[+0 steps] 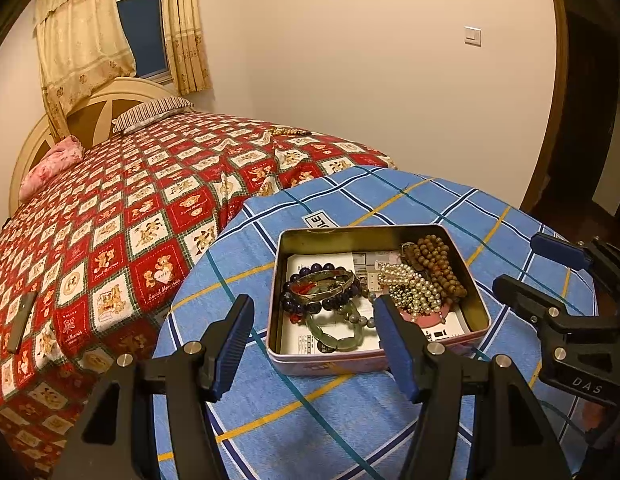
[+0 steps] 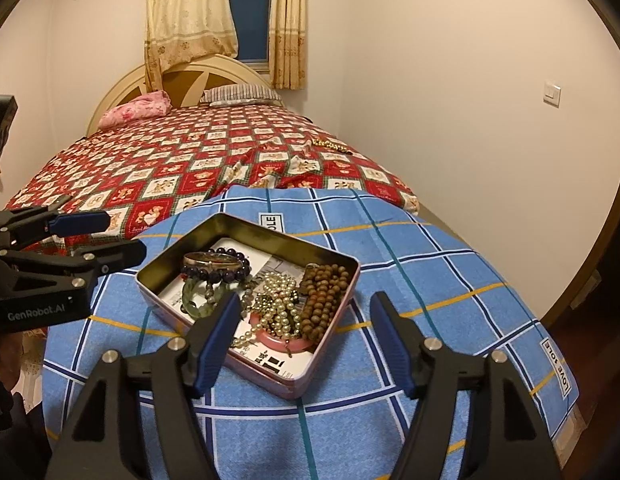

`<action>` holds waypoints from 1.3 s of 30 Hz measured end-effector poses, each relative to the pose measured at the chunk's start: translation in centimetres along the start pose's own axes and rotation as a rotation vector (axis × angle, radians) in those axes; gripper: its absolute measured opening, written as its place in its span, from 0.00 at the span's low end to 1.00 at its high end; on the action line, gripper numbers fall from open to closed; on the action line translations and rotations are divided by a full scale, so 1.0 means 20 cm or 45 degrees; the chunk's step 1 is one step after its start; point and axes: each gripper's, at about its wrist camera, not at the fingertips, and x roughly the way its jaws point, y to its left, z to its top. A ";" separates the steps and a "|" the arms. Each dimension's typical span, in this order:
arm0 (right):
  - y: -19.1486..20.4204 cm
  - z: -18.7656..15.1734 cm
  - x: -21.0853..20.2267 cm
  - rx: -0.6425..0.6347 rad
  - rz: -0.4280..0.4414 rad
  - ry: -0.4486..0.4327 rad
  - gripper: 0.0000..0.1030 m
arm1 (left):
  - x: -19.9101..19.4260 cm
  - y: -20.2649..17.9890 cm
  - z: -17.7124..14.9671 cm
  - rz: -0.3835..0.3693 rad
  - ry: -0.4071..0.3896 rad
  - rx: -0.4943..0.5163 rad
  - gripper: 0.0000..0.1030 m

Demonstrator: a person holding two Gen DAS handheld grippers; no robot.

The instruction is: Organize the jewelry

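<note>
Both grippers, left gripper [image 1: 314,344] and right gripper [image 2: 300,340], hover released and empty at the near edge of the jewelry tin [image 1: 476,300] on the blue plaid cloth [image 1: 410,200].

Black angular gripper [image 1: 314,340] frames, ribbed blue pads [image 1: 234,346], silver screws, white "GenRobot.AI" and "DAS" lettering.

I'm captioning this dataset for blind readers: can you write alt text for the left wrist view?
An open metal tin of jewelry sits on a blue plaid cloth, just ahead of the open, empty left gripper. Inside lie a pearl strand, brown wooden beads and dark bead bracelets. The right gripper is at the right edge, open; a red quilted bed is behind.
</note>
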 end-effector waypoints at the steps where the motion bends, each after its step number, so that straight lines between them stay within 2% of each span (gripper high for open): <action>1: 0.00 0.00 0.00 -0.001 -0.002 -0.002 0.68 | 0.00 0.00 0.00 -0.001 0.001 -0.002 0.61; 34: 0.01 0.02 -0.03 -0.008 -0.008 -0.048 0.75 | -0.01 -0.02 -0.02 0.017 0.007 0.011 0.61; 39: 0.01 0.02 -0.04 -0.009 -0.011 -0.056 0.75 | 0.00 -0.02 -0.03 0.071 0.008 0.019 0.61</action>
